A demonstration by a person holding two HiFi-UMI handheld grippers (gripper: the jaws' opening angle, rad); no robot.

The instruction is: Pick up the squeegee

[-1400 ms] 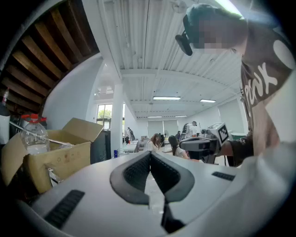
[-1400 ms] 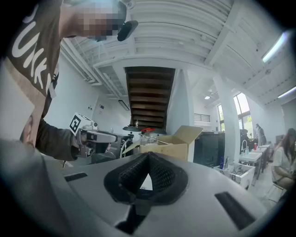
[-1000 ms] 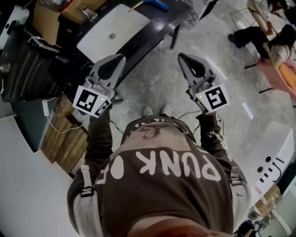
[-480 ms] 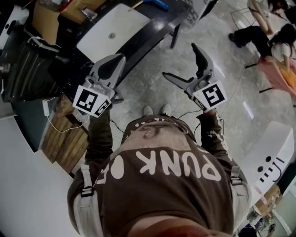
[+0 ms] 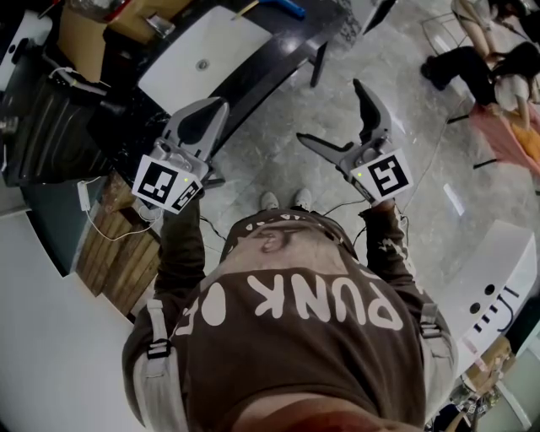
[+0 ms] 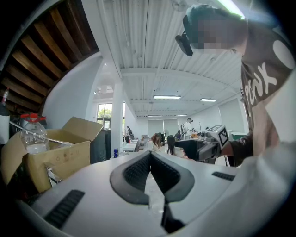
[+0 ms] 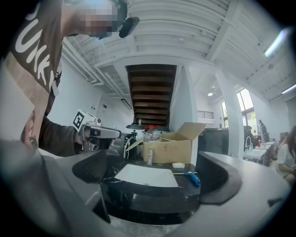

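The squeegee (image 5: pixel 283 8) has a blue handle and lies on the black counter (image 5: pixel 253 80) at the top of the head view, to the right of a white basin (image 5: pixel 202 55). From the right gripper view the squeegee (image 7: pixel 194 177) is on the counter's right part, well beyond the jaws. My right gripper (image 5: pixel 331 114) is held level over the floor. Its jaws are opening wide and nothing is between them. My left gripper (image 5: pixel 215 108) is also held level, beside the counter's edge, its jaws shut and empty. In the left gripper view the left gripper (image 6: pixel 149 156) shows its pads meeting.
An open cardboard box (image 7: pixel 169 146) with a plastic bottle (image 6: pixel 33 136) in it stands behind the basin. Wooden slats (image 5: pixel 118 253) lean at the left. Seated people (image 5: pixel 489 59) are at the far right, and a white table (image 5: pixel 498 278) is at the right edge.
The right gripper's jaws were shut a second ago and now stand wide apart. The left gripper has not moved.
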